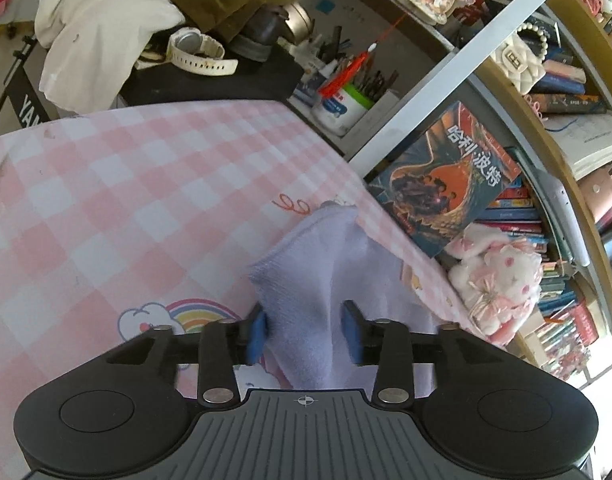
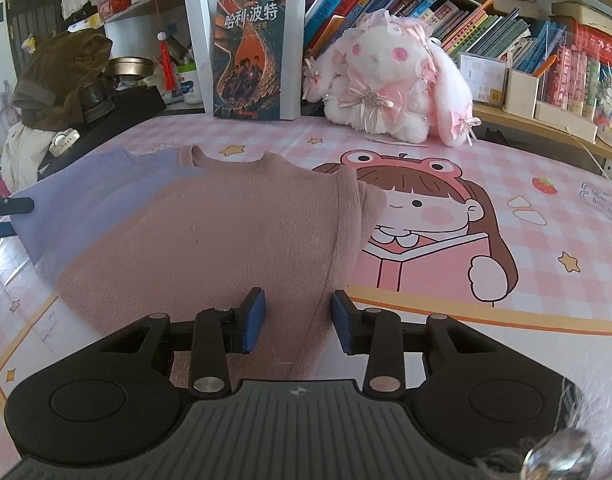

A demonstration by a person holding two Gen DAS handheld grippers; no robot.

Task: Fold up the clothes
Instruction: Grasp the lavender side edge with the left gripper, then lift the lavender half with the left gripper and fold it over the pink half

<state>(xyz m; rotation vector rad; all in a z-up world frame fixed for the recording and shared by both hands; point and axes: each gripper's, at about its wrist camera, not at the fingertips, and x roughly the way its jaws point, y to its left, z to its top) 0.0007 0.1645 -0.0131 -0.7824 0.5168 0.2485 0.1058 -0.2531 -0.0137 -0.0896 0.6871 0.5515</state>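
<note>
Your left tool stands part-open around the soft lilac knit sleeve; your right tool straddles the fuzzy dusty-pink sweater, grip unclear; pink checked surface at ten o'clock.

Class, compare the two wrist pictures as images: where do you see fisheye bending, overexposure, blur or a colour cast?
Left wrist view: the shelf post and table edge bow strongly, and the lower right corner is blown out white. Right wrist view: the bookshelf curves at the frame edges, a blurred fuzzy thing intrudes at lower right, daylight is even with soft shadows, and the pink sweater stays sharp.
</note>
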